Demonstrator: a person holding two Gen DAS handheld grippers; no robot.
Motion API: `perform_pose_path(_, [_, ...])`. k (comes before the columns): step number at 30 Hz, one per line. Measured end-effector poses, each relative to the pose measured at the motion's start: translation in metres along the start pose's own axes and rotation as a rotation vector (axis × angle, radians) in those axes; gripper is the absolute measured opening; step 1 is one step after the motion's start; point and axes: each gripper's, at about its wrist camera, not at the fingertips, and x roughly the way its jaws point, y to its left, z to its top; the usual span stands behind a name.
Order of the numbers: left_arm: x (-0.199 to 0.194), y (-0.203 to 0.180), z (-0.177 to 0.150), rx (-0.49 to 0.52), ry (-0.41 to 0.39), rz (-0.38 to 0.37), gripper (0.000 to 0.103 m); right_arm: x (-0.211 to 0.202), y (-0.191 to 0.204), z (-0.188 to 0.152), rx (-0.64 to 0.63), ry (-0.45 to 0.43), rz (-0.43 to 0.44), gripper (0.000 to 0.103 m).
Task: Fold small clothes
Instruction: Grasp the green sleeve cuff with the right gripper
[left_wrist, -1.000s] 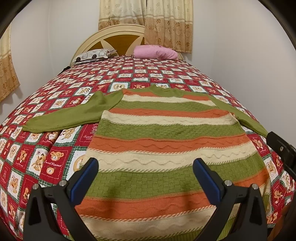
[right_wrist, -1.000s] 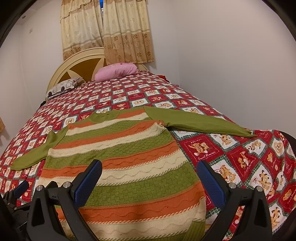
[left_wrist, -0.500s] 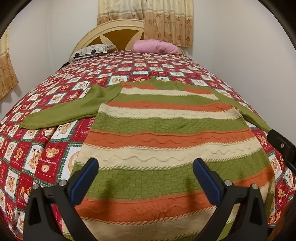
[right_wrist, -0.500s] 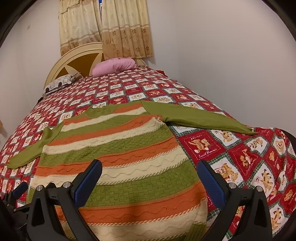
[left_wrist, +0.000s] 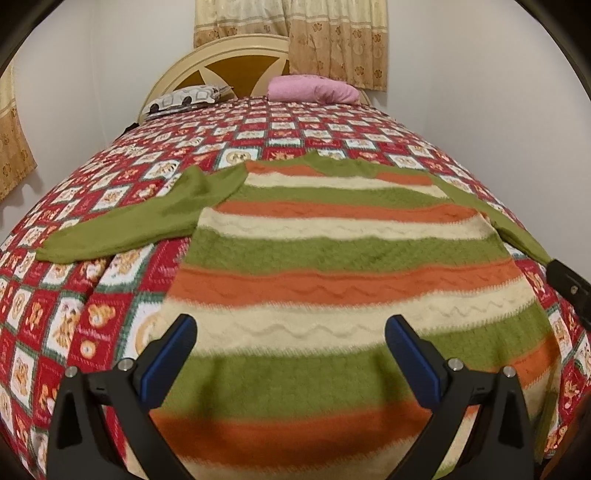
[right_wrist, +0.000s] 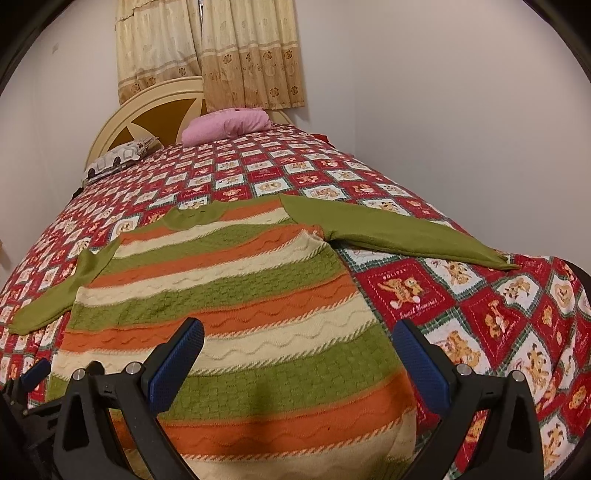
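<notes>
A small knitted sweater (left_wrist: 332, 266) (right_wrist: 229, 295) with green, orange and cream stripes lies flat on the bed, both green sleeves spread out to the sides. Its left sleeve (left_wrist: 136, 221) stretches toward the bed's left edge, its right sleeve (right_wrist: 402, 236) toward the wall. My left gripper (left_wrist: 290, 350) hovers open over the sweater's lower part, nothing between its blue pads. Over the sweater's lower right part my right gripper (right_wrist: 299, 350) is open too, holding nothing. The left gripper's tip (right_wrist: 35, 371) shows at the lower left of the right wrist view.
The bed wears a red patchwork bedspread (left_wrist: 92, 325) (right_wrist: 480, 314) with teddy bear squares. A pink pillow (left_wrist: 314, 88) and a patterned pillow (left_wrist: 184, 98) lie by the cream headboard (left_wrist: 221, 59). White walls stand close on the right; curtains (right_wrist: 221, 55) hang behind.
Both grippers have moved forward and lower over the sweater, which now fills more of each view. Both stayed open. The sweater has not shifted.
</notes>
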Motion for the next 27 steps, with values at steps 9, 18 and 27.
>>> perform_pose_path(9, [0.029,0.037,0.033,-0.06,-0.047,0.064,0.103,0.035,-0.101,0.043,0.155,0.04,-0.096,0.07])
perform_pose_path(18, [0.075,0.052,0.031,-0.072,-0.012,0.145,0.103,0.083,-0.267,0.076,0.488,0.114,-0.22,0.069])
perform_pose_path(27, [0.093,0.064,0.025,-0.162,0.11,0.073,0.103,0.131,-0.333,0.078,0.596,0.252,-0.253,0.062])
